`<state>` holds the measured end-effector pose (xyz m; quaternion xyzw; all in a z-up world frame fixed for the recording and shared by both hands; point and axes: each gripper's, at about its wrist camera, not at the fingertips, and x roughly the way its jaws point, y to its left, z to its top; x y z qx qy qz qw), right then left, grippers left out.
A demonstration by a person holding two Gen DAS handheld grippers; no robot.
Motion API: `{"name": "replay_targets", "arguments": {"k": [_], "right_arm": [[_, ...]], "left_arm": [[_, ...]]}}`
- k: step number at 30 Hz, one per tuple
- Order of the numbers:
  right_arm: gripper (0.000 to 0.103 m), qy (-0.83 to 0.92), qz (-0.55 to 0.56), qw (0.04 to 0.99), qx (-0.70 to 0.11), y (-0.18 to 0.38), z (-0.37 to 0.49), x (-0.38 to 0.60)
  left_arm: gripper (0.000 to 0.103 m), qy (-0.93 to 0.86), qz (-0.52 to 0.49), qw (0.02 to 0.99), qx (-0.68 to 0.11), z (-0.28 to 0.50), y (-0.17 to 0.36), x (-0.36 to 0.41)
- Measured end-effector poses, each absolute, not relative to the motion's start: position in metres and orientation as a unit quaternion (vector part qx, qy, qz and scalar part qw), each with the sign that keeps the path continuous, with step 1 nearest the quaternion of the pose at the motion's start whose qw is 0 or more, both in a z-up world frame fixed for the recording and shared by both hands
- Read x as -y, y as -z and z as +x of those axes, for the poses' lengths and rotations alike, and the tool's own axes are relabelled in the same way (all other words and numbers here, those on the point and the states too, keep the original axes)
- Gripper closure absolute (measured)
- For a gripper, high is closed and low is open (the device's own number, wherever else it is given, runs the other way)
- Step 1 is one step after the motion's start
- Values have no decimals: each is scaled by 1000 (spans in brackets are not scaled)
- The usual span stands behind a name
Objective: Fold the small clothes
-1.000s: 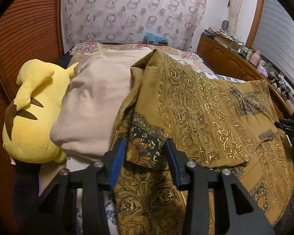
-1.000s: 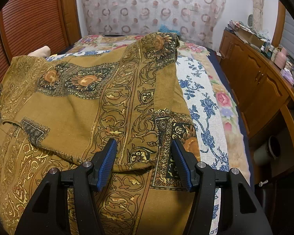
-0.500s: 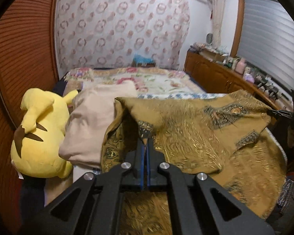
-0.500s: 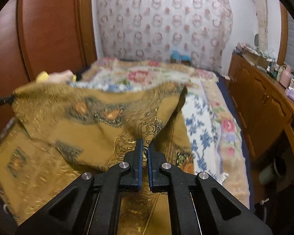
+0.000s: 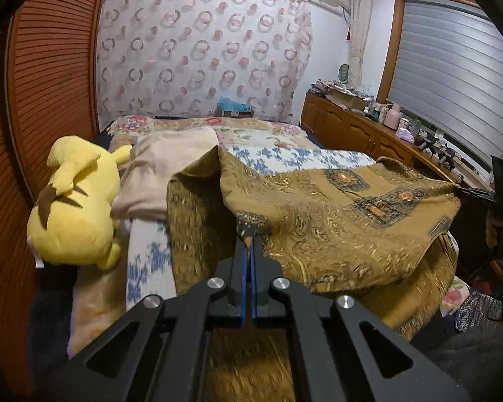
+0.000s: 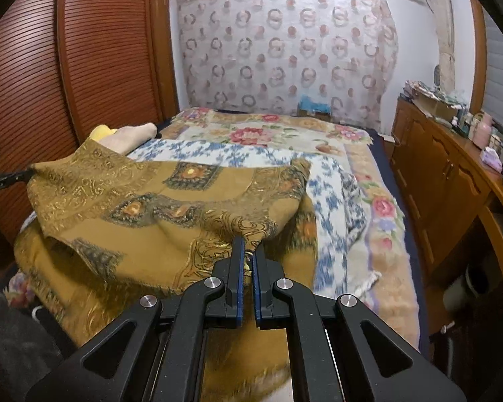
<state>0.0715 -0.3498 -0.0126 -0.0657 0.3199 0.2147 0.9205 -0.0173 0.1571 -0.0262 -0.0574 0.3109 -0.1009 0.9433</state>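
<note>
Cloth this thin is light, limp and a little slippery: the gold patterned garment [image 5: 335, 214] sags over the bed [image 6: 379, 207] between your left gripper [image 5: 247, 239] and right gripper [image 6: 248, 251], both jaws clamped on its corners. Keep to hems.

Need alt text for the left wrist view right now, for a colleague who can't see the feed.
The left gripper is shut on a corner of a mustard patterned garment, lifting it over a bed. A yellow plush toy and a beige cloth lie at the left; the right gripper holds the garment's far edge.
</note>
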Motion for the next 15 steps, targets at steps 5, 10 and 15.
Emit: {"name": "replay_targets", "arguments": {"k": [5,10,15], "right_arm": [[102,-217,-59,915,-336,18,50,358],[101,-217,-49,902,-371,43,38,356],[99,-202,-48,893,-400,66,42,355]], "left_arm": [[103,100,-48,940,-321,-37,27,-146],[103,96,-42,937,-334,-41,33,-141],[103,99,-40,930,-351,-35,41,-140]]}}
